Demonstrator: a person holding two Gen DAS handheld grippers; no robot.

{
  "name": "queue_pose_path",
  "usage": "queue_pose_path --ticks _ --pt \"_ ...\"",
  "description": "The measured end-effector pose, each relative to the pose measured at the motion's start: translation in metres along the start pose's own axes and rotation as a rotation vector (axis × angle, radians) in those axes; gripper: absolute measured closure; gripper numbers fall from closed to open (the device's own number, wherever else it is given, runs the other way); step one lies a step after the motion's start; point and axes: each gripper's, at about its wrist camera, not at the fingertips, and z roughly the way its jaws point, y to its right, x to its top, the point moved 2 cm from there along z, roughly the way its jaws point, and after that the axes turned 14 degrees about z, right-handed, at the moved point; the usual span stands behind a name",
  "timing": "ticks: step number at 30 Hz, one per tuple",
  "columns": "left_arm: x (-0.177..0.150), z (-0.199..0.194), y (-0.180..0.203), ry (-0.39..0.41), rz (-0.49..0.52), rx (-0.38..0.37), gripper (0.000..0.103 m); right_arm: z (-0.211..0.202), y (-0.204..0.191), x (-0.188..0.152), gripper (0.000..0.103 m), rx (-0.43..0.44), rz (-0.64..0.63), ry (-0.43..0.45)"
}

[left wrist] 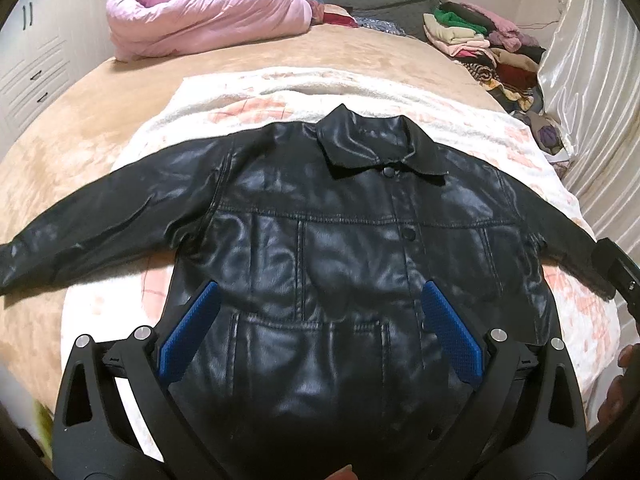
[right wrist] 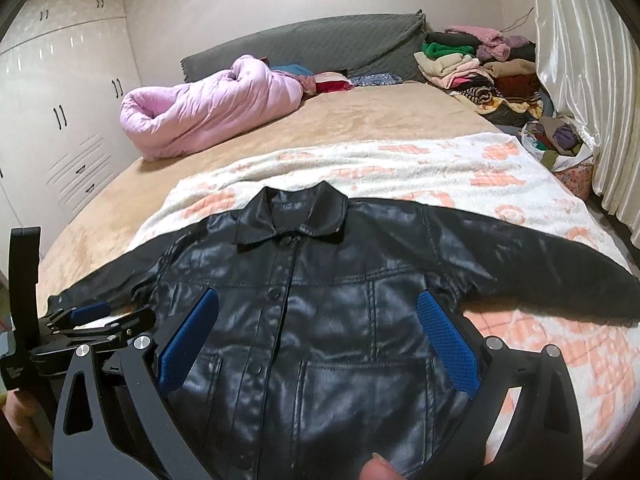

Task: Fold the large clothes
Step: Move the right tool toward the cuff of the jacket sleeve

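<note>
**Jacket flat and buttoned, no fold made yet**

The jacket (left wrist: 340, 248) lies face up across the middle of both views, on the blanket (left wrist: 440, 108) that covers the near part of the bed (left wrist: 80, 140). Its collar points to the top of the frame, the front is buttoned, and both sleeves (left wrist: 100, 208) run straight out to the left and right edges. The hem is at the bottom, nearest you.

Your left gripper (left wrist: 316, 332) hangs over the lower body of the jacket with its blue pads (left wrist: 188, 332) wide apart and nothing between them. Your right gripper (right wrist: 320, 340) does the same in its own view, spread and empty, over the pocket area. In the right view the left gripper also shows at the lower left, near the left sleeve end.

By the look of it you have the laying-out done and none of the folding. No sleeve is turned in and the body is not doubled. What is left, as I judge it: bring each sleeve across the chest, then fold the body. The stiff, shiny material will likely spring back, so press each crease.

The pink quilt (left wrist: 200, 12) and the clothes pile (left wrist: 480, 48) sit at the top, well apart from your work.
</note>
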Motion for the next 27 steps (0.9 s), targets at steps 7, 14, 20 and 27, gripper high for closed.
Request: queue_pose_path --ticks 7,14,20,27 --pt "0.026 0.014 0.009 0.010 0.011 -0.012 0.009 0.006 0.011 0.022 0.004 -0.005 0.022 0.029" --pt "0.055 0.020 0.023 0.035 0.028 -0.039 0.009 0.007 0.033 0.044 0.004 -0.033 0.060 0.066" --pt "0.073 0.033 0.036 0.021 0.050 -0.049 0.009 0.009 0.056 0.060 0.004 -0.071 0.102 0.090" --pt "0.088 0.043 0.052 0.023 0.071 -0.077 0.009 0.010 0.090 0.079 0.004 -0.124 0.172 0.124"
